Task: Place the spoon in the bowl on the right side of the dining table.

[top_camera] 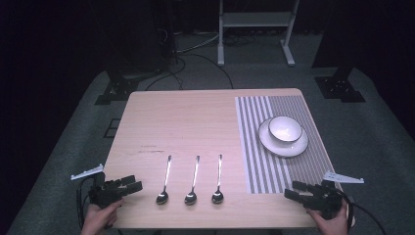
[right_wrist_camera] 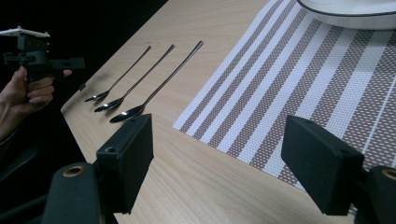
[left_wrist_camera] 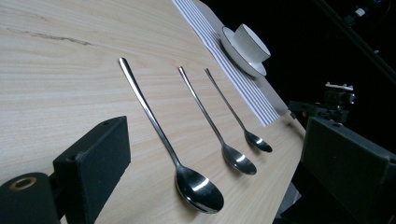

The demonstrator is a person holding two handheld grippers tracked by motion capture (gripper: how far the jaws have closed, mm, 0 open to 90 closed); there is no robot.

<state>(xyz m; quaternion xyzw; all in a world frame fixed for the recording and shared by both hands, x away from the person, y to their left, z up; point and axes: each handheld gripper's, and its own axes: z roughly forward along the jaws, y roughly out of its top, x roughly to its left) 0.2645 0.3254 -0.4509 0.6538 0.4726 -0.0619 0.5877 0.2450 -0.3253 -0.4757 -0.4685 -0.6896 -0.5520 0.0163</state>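
Three metal spoons lie side by side on the wooden table (top_camera: 186,117), handles pointing away: the left spoon (top_camera: 165,178), the middle spoon (top_camera: 194,177) and the right spoon (top_camera: 219,176). A white bowl (top_camera: 284,129) sits on a white plate (top_camera: 272,146) on the striped placemat (top_camera: 262,166). At the front left corner my left gripper (top_camera: 133,184) stands open, aimed at the spoons, its jaws empty (left_wrist_camera: 217,140). Open too is my right gripper (top_camera: 292,189), low over the placemat's near edge with nothing between its jaws (right_wrist_camera: 224,149).
In the left gripper view the nearest spoon's bowl (left_wrist_camera: 199,189) lies just ahead between the jaws. A hand (right_wrist_camera: 28,91) holds the left gripper (right_wrist_camera: 70,62) beyond the table's edge. Dark stands (top_camera: 117,85) and a white frame (top_camera: 254,29) are on the floor behind.
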